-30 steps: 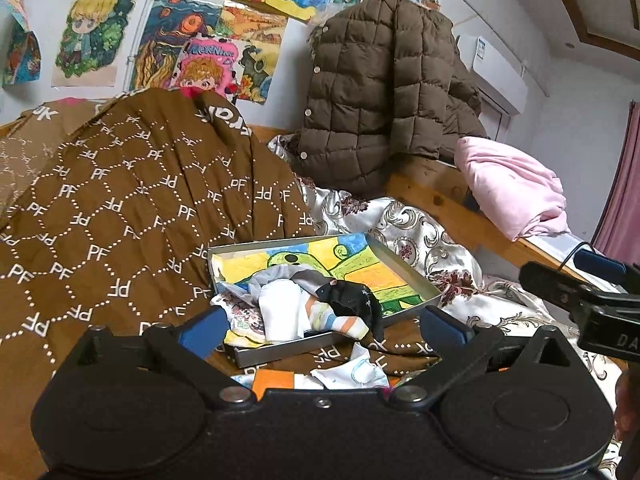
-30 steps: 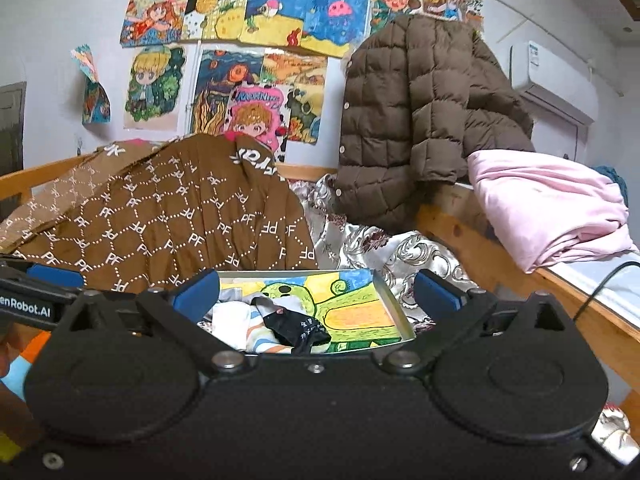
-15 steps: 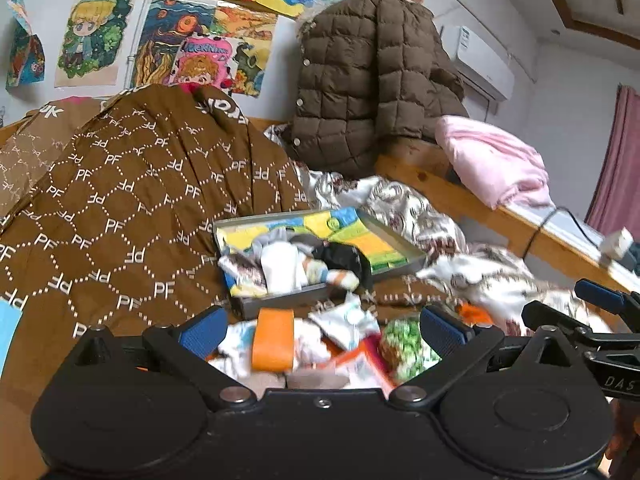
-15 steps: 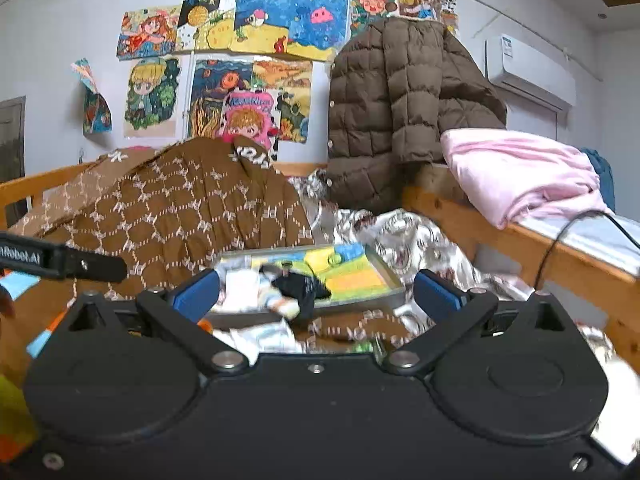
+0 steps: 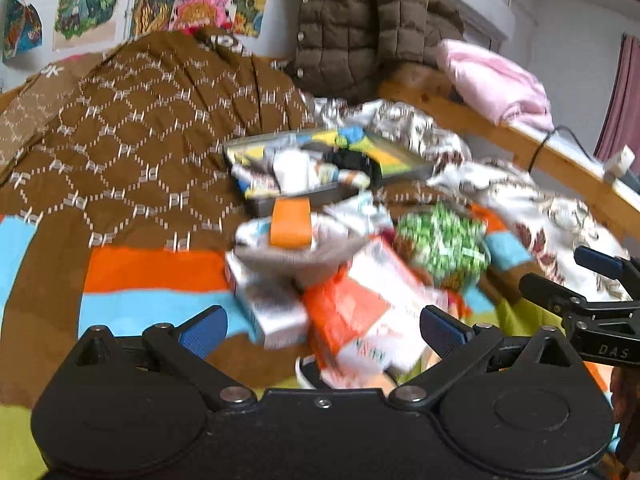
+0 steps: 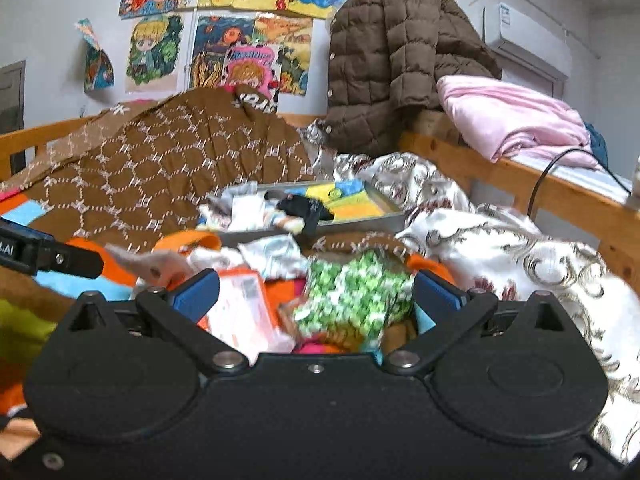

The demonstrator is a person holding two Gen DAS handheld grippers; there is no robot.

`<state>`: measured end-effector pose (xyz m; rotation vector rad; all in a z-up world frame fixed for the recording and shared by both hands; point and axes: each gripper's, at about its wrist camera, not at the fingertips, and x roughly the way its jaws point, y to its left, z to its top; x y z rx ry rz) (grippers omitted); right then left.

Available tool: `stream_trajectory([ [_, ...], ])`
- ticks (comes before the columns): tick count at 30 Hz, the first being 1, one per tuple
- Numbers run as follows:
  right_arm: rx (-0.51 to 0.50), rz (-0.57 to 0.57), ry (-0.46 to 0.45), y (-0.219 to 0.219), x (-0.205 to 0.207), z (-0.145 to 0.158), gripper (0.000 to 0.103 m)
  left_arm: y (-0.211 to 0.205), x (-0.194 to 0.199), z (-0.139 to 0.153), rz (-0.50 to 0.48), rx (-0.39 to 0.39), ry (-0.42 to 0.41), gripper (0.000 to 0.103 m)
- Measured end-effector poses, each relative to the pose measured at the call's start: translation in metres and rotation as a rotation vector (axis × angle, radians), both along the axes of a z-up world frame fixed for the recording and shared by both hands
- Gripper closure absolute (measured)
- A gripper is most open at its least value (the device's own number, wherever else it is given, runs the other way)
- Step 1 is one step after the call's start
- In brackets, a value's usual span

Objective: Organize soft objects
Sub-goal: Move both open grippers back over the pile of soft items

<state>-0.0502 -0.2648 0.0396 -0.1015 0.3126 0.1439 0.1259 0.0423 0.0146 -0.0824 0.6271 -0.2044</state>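
A metal tray [image 5: 404, 174] with a colourful lining lies on the bed and holds several socks, one black [image 5: 352, 160]. In front of it lies a loose pile: an orange-cuffed sock [image 5: 290, 222], a green-and-white patterned cloth [image 5: 442, 242], a white-and-orange packet [image 5: 368, 312] and a small box [image 5: 268, 304]. My left gripper [image 5: 322, 330] is open and empty above the pile's near side. My right gripper [image 6: 316, 294] is open and empty, with the green cloth [image 6: 352, 296] between its fingers' line of sight. The tray [image 6: 394, 216] shows behind it.
A brown patterned quilt [image 5: 132, 140] rises to the left. A brown puffer jacket [image 5: 360, 24] and a pink blanket [image 5: 496, 80] sit on the wooden bed rail [image 5: 560, 160]. A silver floral sheet [image 6: 500, 232] lies to the right. A striped blanket [image 5: 152, 276] covers the near bed.
Both grippers have pulled back from the tray and tilted down, so the loose pile in front of it now fills the view. Both stay open.
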Motion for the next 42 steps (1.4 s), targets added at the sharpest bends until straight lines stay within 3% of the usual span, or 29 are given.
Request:
stream_trajectory([
  [11,-0.024,0.08,0.136,0.022,-0.005,-0.043,0.001,0.002,-0.011,-0.02,0.016,0.02,0.081,0.001],
  [31,-0.026,0.132,0.222,0.023,0.032,-0.048,0.001,0.007,-0.011,-0.026,0.021,0.05,0.12,0.001],
  [42,-0.048,0.175,0.207,0.026,0.052,-0.049,0.001,0.022,0.004,-0.02,0.03,0.052,0.08,0.001],
])
